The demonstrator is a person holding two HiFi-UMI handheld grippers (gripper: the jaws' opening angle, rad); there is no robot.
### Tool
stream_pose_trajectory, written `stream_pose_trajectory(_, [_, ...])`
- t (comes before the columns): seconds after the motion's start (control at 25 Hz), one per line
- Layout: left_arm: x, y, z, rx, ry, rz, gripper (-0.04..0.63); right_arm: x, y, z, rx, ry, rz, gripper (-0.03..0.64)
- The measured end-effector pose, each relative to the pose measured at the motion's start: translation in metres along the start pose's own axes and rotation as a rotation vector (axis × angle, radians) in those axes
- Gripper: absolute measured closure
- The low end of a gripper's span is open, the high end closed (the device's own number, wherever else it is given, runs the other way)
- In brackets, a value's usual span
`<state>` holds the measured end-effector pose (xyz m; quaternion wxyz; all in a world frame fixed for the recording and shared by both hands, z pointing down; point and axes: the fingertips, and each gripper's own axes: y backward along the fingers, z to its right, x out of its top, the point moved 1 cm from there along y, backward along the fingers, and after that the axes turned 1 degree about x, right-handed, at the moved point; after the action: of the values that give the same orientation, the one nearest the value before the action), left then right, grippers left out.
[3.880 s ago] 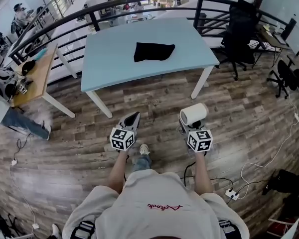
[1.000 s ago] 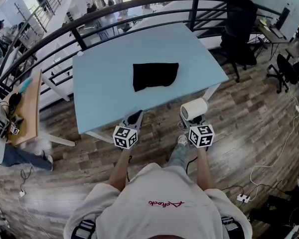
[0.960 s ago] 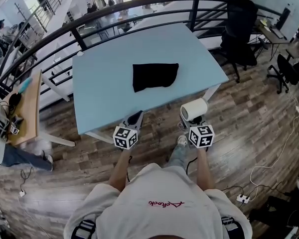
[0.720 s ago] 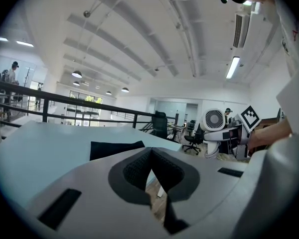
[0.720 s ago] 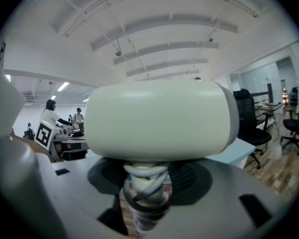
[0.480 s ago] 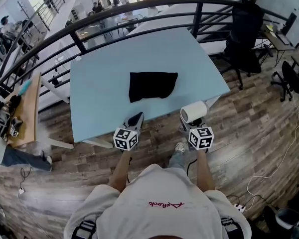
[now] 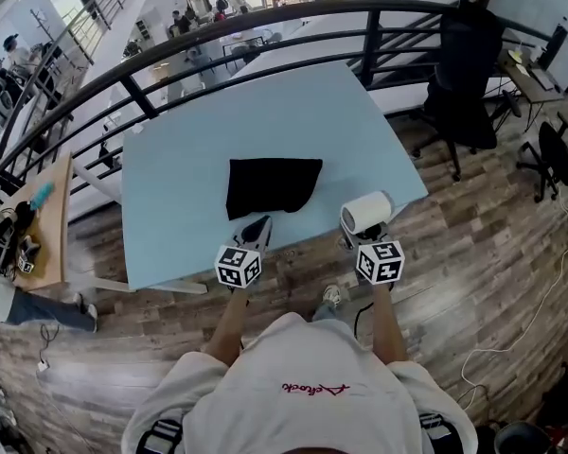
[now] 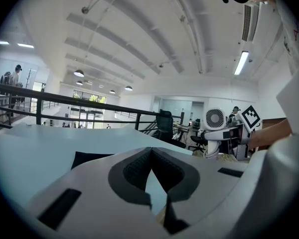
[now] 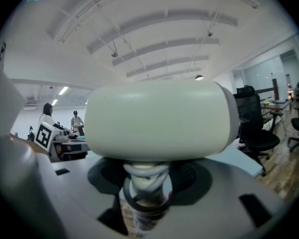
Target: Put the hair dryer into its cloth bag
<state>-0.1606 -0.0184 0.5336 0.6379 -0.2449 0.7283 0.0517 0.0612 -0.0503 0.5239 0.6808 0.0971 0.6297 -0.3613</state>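
Note:
The black cloth bag [image 7: 270,184] lies flat on the light blue table [image 7: 180,159], near its front edge; its dark edge also shows in the left gripper view [image 8: 89,159]. My right gripper [image 7: 362,235] is shut on the handle of the white hair dryer [image 7: 366,213], whose barrel stands upright above the jaws [image 9: 159,119] with its cord wound round the handle. That dryer hangs at the table's front right edge. My left gripper [image 7: 256,227] is shut with nothing in it, just short of the bag's near edge.
A black railing [image 7: 265,22] runs behind the table. Black office chairs [image 7: 459,74] stand to the right on the wood floor. A wooden desk [image 7: 28,216] with small items sits at the left. People stand far off beyond the railing.
The table and bag have come closer as the person walked up. Both grippers now reach the table's front edge, the left one close to the bag.

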Motion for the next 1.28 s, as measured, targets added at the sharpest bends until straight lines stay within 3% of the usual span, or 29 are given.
stream_pose_trajectory(0.56, [0.026, -0.098, 0.011, 0.057, 0.000, -0.006, 0.588, 0.030, -0.043, 0.097, 0.072, -0.006, -0.014, 0.379])
stream_pose_trajectory(1.0, [0.017, -0.111, -0.008, 0.125, 0.030, -0.031, 0.588, 0.031, -0.089, 0.095, 0.163, 0.016, -0.069, 0.379])
stream_pose_trajectory(1.28, [0.010, -0.112, -0.038, 0.113, 0.035, -0.052, 0.588, 0.028, -0.117, 0.076, 0.158, 0.020, -0.098, 0.379])
